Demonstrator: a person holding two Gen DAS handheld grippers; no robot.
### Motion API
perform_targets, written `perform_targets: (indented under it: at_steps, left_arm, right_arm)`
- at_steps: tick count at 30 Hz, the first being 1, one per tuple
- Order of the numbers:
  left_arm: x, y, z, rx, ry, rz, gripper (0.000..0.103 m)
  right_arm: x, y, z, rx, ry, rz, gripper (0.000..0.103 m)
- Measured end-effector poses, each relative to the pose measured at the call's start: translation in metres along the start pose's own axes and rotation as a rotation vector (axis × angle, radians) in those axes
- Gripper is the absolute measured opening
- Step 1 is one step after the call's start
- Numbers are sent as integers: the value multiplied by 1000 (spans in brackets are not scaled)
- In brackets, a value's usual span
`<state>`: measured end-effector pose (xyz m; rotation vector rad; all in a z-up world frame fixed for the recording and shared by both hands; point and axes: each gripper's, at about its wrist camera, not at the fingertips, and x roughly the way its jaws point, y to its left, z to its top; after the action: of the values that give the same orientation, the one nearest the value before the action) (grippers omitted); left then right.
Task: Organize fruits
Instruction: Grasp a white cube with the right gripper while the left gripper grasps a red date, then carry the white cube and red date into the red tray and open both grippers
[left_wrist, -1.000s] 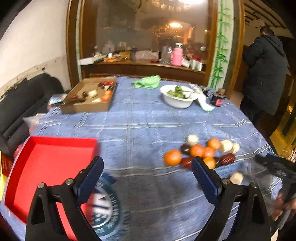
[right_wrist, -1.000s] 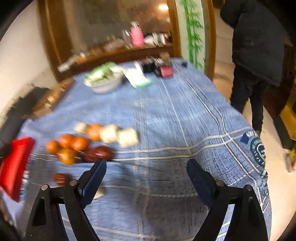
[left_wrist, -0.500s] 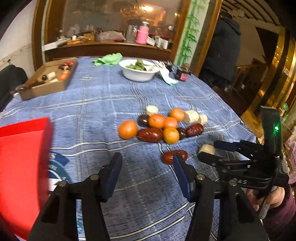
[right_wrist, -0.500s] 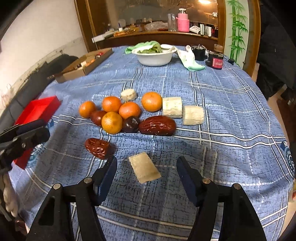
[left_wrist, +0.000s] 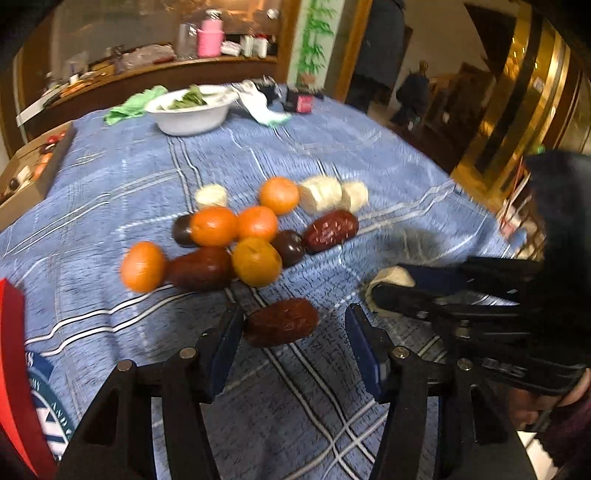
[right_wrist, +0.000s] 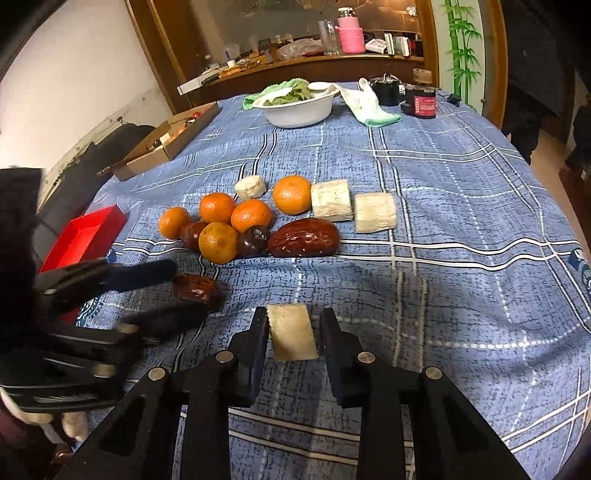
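Note:
A lone dark red date (left_wrist: 280, 326) lies on the blue checked tablecloth between the pads of my left gripper (left_wrist: 293, 349). The left pad touches its end and a gap shows at the right pad, so this gripper is open. My right gripper (right_wrist: 293, 332) is closing on a pale white chunk (right_wrist: 291, 334), with both pads against its sides. Beyond them sits the pile: several oranges (right_wrist: 291, 194), dark dates (right_wrist: 303, 238) and white chunks (right_wrist: 375, 212). A red tray (right_wrist: 88, 236) stands at the left edge.
A white bowl of greens (right_wrist: 299, 107), a pale cloth (right_wrist: 369, 107) and dark jars (right_wrist: 421, 101) stand at the far end. A cardboard box (right_wrist: 166, 147) sits at the far left. The table's rim curves away on the right, where a person (left_wrist: 373, 55) stands.
My left gripper swung right and down from beside the red tray to the lone date, its jaws narrowing. My right gripper came down over the white chunk and closed on it.

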<state>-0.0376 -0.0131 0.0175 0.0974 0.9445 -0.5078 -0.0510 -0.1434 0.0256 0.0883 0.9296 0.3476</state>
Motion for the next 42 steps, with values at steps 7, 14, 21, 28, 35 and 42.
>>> perform_targets:
  at_steps: [7,14,21,28,35,42]
  left_arm:
    - [-2,10,-6,-60,0,9,23]
    - [-30,27,-11,-131,-74,-3,16]
    - [-34,32,-27,-124,-50,5,38]
    - [-35,32,-25,-104,-66,30,54]
    - [-9,27,-19,-51,0,76,29]
    - [-24,50,-24,-174,-59,30,26]
  right_arm:
    - [-2,6,-5,-24,-7,3,25]
    - [-10,15,-7,-29,-16,16,24]
    - [-13,25,-11,-44,-8,13,24]
    - [-9,25,-16,-46,9,14,24]
    - [-8,23,-17,-41,17,31,26]
    - [-3,28,-20,-64,34,17,28]
